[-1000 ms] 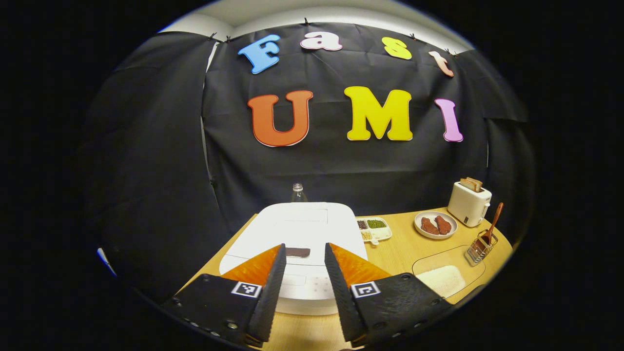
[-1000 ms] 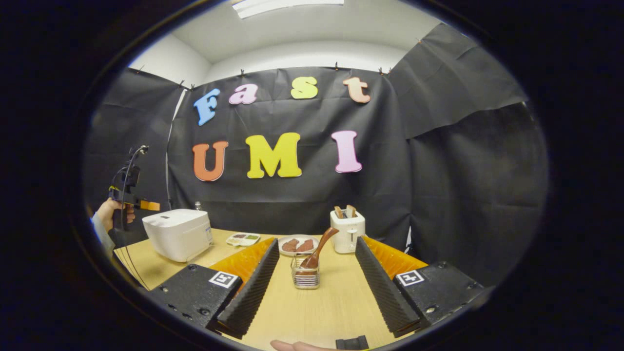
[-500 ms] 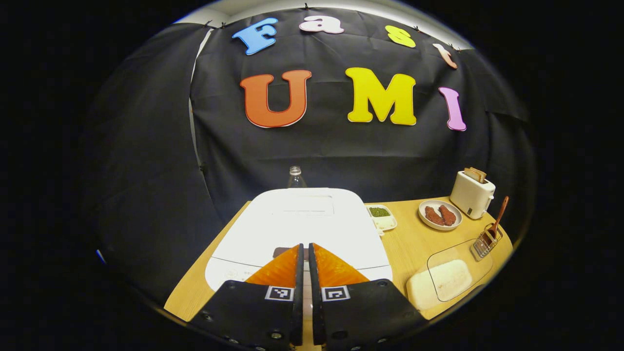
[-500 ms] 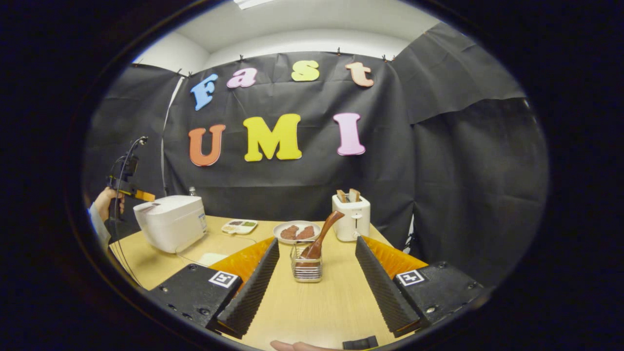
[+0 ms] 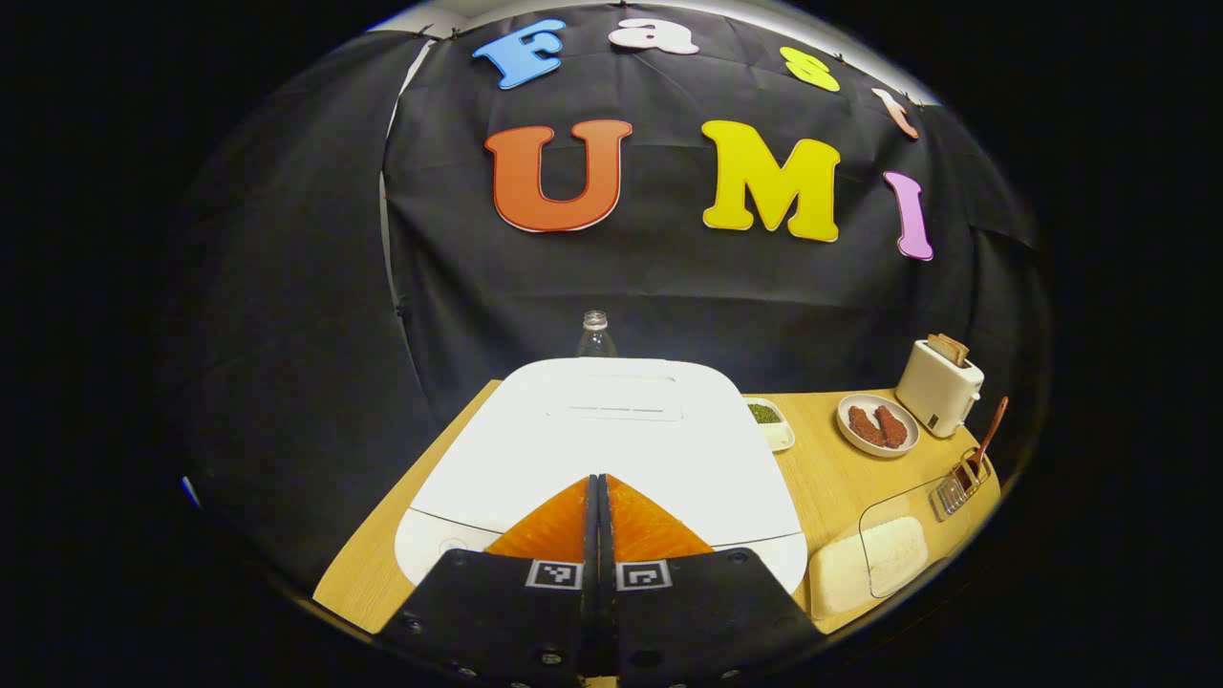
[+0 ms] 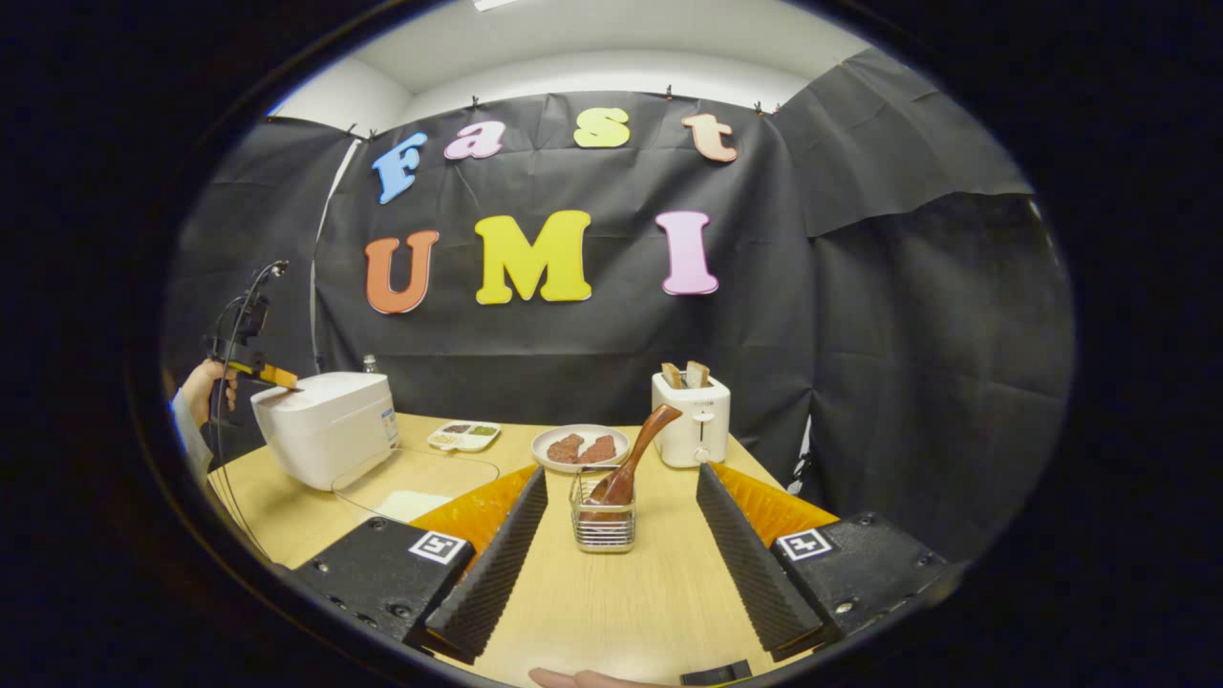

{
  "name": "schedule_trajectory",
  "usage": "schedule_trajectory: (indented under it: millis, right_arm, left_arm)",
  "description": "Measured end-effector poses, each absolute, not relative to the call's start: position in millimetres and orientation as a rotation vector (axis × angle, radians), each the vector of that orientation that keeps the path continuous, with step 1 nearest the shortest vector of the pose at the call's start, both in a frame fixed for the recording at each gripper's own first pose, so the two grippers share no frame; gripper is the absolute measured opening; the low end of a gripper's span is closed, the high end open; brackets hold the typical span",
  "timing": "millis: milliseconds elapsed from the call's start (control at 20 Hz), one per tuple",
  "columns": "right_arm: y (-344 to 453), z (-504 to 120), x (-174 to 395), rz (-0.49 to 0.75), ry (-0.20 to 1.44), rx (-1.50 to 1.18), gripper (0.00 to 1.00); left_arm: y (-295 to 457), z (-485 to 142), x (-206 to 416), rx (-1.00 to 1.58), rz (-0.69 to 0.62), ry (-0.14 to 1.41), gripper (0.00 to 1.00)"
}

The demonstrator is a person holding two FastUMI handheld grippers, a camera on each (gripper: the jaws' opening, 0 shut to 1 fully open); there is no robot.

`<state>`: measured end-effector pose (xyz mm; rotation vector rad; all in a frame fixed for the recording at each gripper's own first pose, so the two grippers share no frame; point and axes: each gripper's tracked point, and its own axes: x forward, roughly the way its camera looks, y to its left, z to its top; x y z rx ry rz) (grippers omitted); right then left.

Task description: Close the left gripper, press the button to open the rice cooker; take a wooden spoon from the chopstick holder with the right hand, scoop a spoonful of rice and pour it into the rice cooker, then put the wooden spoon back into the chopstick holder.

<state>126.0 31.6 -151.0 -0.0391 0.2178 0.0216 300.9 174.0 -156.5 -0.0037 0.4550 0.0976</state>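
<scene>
Here the left gripper (image 5: 598, 483) has its fingers pressed together with nothing between them, tips over the near edge of the closed rice cooker (image 5: 611, 435). The right gripper (image 6: 621, 487) is wide open and empty above the table (image 6: 611, 602). Just beyond it, the wooden spoon (image 6: 635, 454) leans in the chopstick holder (image 6: 602, 526).

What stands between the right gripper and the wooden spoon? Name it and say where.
Nothing visible. The right gripper is open, and the wooden spoon leans in the chopstick holder straight ahead between its fingers, with bare table in front. The plate and toaster stand behind the holder.
</scene>
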Motion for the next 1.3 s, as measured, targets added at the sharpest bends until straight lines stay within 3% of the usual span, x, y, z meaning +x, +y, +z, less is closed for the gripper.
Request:
schedule_trajectory:
  millis: [150,200,400,600,650,700,750,900,950,1000,1050,1100,1150,1300]
  right_arm:
    - [36,-157,128,0.027,0.231,-0.050,1.00]
    - [36,-159,128,0.025,0.237,-0.057,0.96]
    - [35,-165,131,0.010,0.257,-0.065,1.00]
    - [35,-167,130,-0.003,0.274,-0.074,0.96]
    - [35,-166,129,-0.003,0.275,-0.075,1.00]
    - [36,-166,128,-0.001,0.275,-0.078,0.96]
    - [37,-164,127,0.001,0.271,-0.082,1.00]
    - [35,-161,124,-0.002,0.258,-0.093,0.96]
    - [33,-160,123,-0.005,0.257,-0.092,1.00]
    - [31,-161,123,-0.007,0.258,-0.092,0.96]
    - [30,-161,124,-0.010,0.260,-0.092,0.96]
    - [29,-162,125,-0.013,0.261,-0.091,0.96]
    - [29,-163,125,-0.014,0.261,-0.088,0.96]
    - [29,-165,133,-0.002,0.251,-0.090,1.00]
  left_arm:
    - [174,-162,301,-0.019,0.104,0.475,0.00]
    - [173,-163,294,-0.013,0.103,0.506,0.00]
    - [175,-165,300,-0.060,0.102,0.525,0.00]
    - [176,-166,300,-0.070,0.107,0.517,0.00]
    - [176,-166,300,-0.064,0.111,0.522,0.00]
    - [174,-165,300,-0.052,0.118,0.519,0.00]
    - [174,-164,299,-0.037,0.127,0.516,0.00]
    - [178,-134,295,0.042,0.161,0.399,0.02]
    - [175,-111,287,0.052,0.168,0.341,0.23]
    - [174,-96,283,0.056,0.176,0.286,0.53]
    - [165,-92,273,0.041,0.171,0.278,0.61]
    - [161,-89,265,0.038,0.168,0.274,0.62]
    - [158,-85,253,0.046,0.169,0.267,0.97]
    - [152,-85,229,0.087,0.188,0.253,0.95]
